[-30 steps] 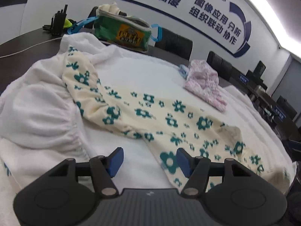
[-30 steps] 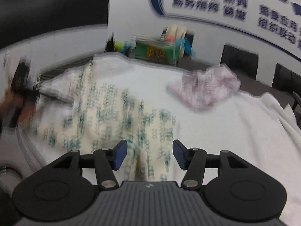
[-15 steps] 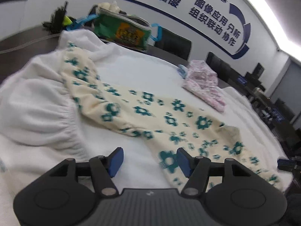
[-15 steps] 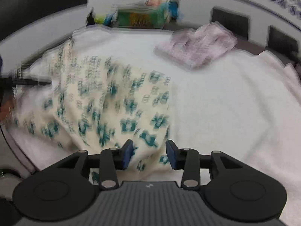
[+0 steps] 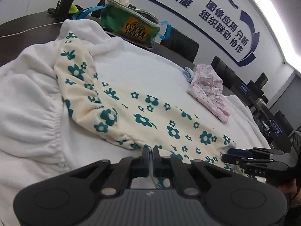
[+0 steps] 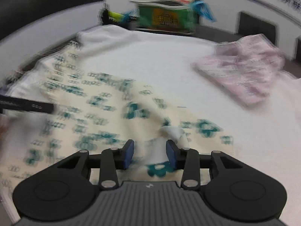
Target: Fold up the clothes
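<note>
A cream garment with teal flowers (image 5: 143, 113) lies spread on a white towel-covered table (image 5: 28, 98). My left gripper (image 5: 150, 151) is shut on the garment's near edge, with fabric pinched between the jaws. In the right wrist view, which is blurred, the same garment (image 6: 105, 109) lies below my right gripper (image 6: 149, 150), whose jaws stand apart over a raised fold of the cloth. The right gripper also shows at the right edge of the left wrist view (image 5: 250, 156), low over the garment's far end.
A folded pink floral garment (image 5: 208, 92) lies at the far right of the towel, also in the right wrist view (image 6: 242, 71). A green bag (image 5: 129, 28) with blue straps and a black device (image 5: 62, 5) stand at the back. Dark chairs line the wall.
My left gripper has moved forward and closed on the garment's near edge. My right gripper has dropped low over the garment's other end, its jaws somewhat narrower than a second ago.
</note>
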